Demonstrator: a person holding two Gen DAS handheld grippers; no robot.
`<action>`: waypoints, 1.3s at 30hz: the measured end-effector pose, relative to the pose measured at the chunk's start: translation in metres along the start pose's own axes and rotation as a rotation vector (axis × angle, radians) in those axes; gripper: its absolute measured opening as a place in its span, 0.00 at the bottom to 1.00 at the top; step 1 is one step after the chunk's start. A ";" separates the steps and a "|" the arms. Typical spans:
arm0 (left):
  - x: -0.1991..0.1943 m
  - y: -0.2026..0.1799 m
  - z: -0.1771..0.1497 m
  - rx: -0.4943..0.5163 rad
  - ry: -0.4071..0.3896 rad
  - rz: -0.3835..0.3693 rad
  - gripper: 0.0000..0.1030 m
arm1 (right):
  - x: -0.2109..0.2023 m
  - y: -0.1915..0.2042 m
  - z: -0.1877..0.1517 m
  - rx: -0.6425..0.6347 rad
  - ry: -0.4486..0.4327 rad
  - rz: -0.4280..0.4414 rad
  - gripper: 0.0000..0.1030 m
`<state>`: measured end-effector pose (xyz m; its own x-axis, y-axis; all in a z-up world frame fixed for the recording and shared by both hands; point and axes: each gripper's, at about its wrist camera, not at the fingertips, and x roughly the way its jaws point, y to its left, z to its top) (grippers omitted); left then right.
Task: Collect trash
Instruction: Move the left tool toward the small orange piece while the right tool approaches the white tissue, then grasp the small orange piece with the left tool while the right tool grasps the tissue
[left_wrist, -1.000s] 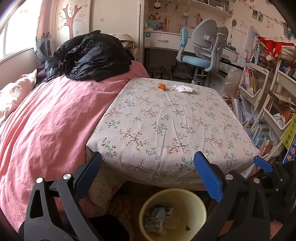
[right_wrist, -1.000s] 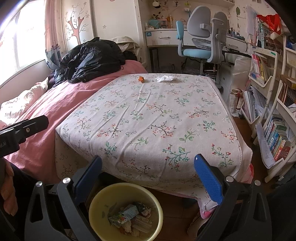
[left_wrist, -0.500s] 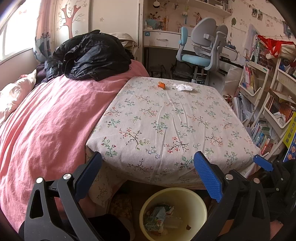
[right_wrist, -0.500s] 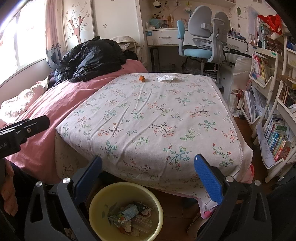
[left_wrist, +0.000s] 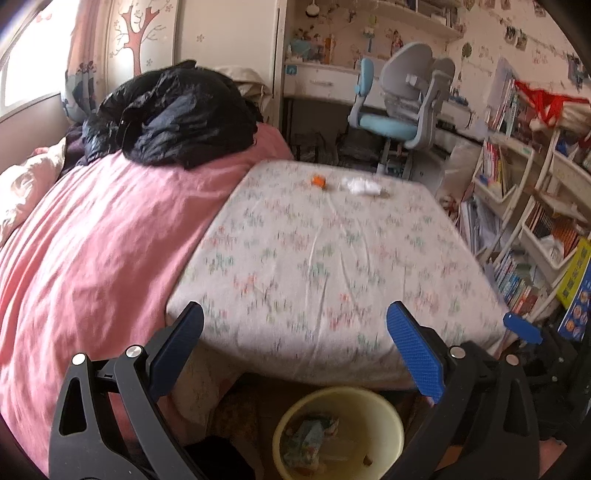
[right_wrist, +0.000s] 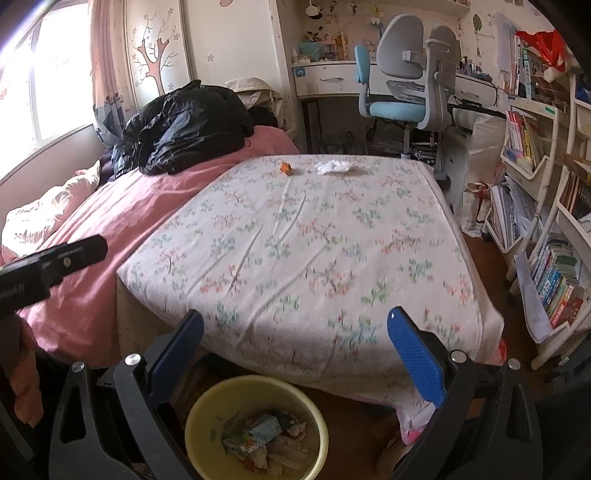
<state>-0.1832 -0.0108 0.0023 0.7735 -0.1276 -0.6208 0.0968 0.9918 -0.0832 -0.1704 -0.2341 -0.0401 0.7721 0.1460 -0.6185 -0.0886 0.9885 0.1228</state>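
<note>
A small orange scrap (left_wrist: 318, 181) (right_wrist: 286, 168) and a crumpled white tissue (left_wrist: 360, 185) (right_wrist: 332, 167) lie at the far end of the floral-sheeted bed (left_wrist: 332, 258) (right_wrist: 314, 251). A yellow bin (left_wrist: 338, 432) (right_wrist: 256, 428) holding wrappers stands on the floor at the bed's near edge. My left gripper (left_wrist: 295, 347) hangs open above the bin, nothing between its blue pads. My right gripper (right_wrist: 295, 347) is open too, over the bin and bed edge. Part of the left gripper (right_wrist: 55, 266) shows at the left of the right wrist view.
A pink blanket (left_wrist: 92, 240) covers the bed's left side, with a black bag (left_wrist: 173, 118) heaped at its far end. A blue-grey desk chair (right_wrist: 406, 85) and desk stand beyond the bed. White bookshelves (right_wrist: 546, 206) line the right wall.
Both views have shifted slightly forward and up towards the bed, now with motion blur. The grippers stay open and the trash on the bed has not moved.
</note>
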 end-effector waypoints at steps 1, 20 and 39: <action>0.000 0.001 0.010 -0.001 -0.015 -0.003 0.93 | 0.001 -0.002 0.007 -0.004 0.000 0.004 0.93; 0.198 -0.007 0.143 -0.059 0.072 -0.012 0.93 | 0.184 -0.047 0.158 -0.165 0.142 0.011 0.92; 0.403 -0.034 0.191 -0.146 0.231 0.071 0.88 | 0.346 -0.081 0.226 -0.258 0.337 0.049 0.58</action>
<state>0.2443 -0.0955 -0.0963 0.6103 -0.0721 -0.7889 -0.0564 0.9894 -0.1340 0.2465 -0.2730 -0.0888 0.5179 0.1558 -0.8412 -0.3075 0.9515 -0.0131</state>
